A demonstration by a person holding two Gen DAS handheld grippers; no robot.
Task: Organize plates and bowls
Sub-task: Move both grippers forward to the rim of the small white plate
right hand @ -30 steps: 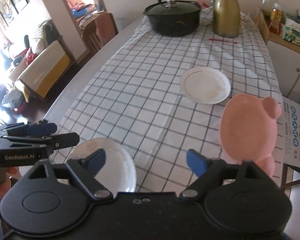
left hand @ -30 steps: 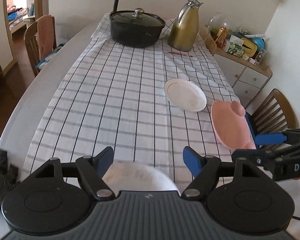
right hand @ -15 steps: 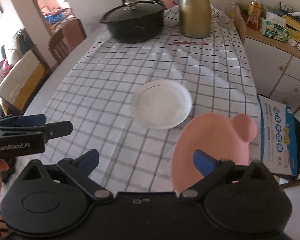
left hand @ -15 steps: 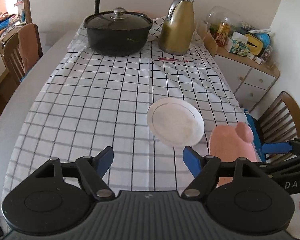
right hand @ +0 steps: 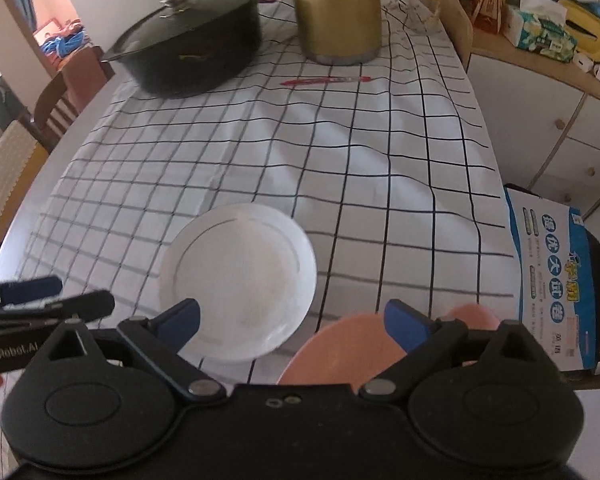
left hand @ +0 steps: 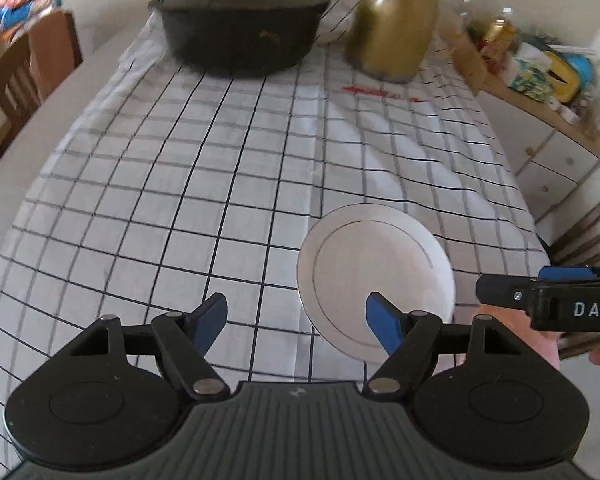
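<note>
A checked tablecloth (right hand: 380, 168) is seen spread over a table. A white plate (right hand: 240, 276) lies on it, close in front of the right gripper (right hand: 292, 320), whose blue-tipped jaws are held wide apart with nothing clasped between them. A pink plate (right hand: 340, 352) is seen low in the frame, partly hidden behind the gripper's right finger, just beside the white plate. The left gripper (right hand: 40, 300) is seen at the left edge. At the far end, a black lidded pot (right hand: 188, 48) and a gold jug (right hand: 336, 12) stand side by side, with a red pen (right hand: 324, 80) lying before the jug. A blue printed bag (right hand: 552, 284) is seen beyond the table's right edge.
</note>
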